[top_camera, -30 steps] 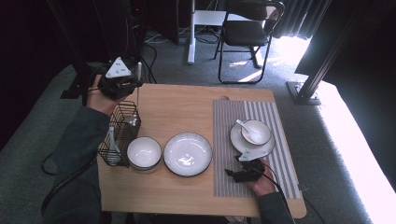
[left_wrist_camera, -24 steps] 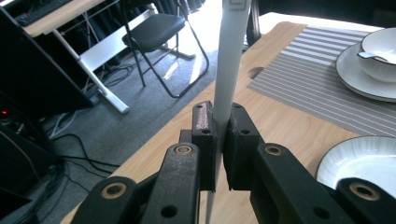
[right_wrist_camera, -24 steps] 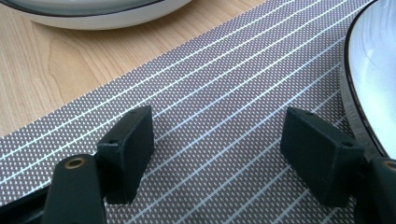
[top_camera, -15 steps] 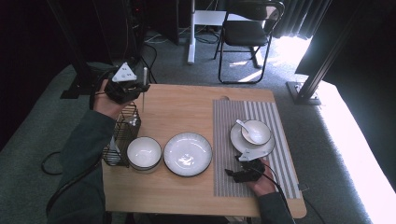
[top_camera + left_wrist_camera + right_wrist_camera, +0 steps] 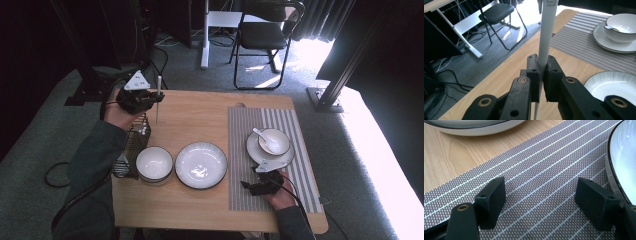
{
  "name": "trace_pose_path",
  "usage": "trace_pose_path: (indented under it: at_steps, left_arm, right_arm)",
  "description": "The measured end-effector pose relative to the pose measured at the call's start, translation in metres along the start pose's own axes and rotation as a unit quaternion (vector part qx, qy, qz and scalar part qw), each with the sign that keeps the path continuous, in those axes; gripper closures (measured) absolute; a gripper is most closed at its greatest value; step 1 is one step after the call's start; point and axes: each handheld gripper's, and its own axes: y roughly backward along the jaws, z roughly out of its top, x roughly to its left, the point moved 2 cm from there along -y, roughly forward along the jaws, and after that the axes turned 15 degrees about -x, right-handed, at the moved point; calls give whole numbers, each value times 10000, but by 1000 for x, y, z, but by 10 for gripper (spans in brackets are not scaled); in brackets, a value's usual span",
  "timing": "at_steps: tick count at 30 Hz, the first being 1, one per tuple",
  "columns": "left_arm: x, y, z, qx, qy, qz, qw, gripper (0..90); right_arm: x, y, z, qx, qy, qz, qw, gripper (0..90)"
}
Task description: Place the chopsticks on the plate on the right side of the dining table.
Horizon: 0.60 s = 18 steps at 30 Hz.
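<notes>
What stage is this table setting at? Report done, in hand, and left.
Done: a bowl with a spoon sits on a plate on the striped placemat. In hand: the left tongs are shut on a white chopstick, held upright above the wire rack. The right tongs rest open on the placemat. Likely left: laying the chopstick by the plate.

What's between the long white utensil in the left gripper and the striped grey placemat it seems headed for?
Nothing visible blocks it. The left gripper holds the long white utensil upright above bare wooden table; the striped grey placemat lies beyond open tabletop.
</notes>
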Motion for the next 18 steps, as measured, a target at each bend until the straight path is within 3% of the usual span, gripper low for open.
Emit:
trace_pose_path:
  at_steps: [18]
  left_arm:
    - [-12,-7,3,-41,140,-144,9998,848]
  right_arm:
    - [0,0,0,-1,-2,2,10000,243]
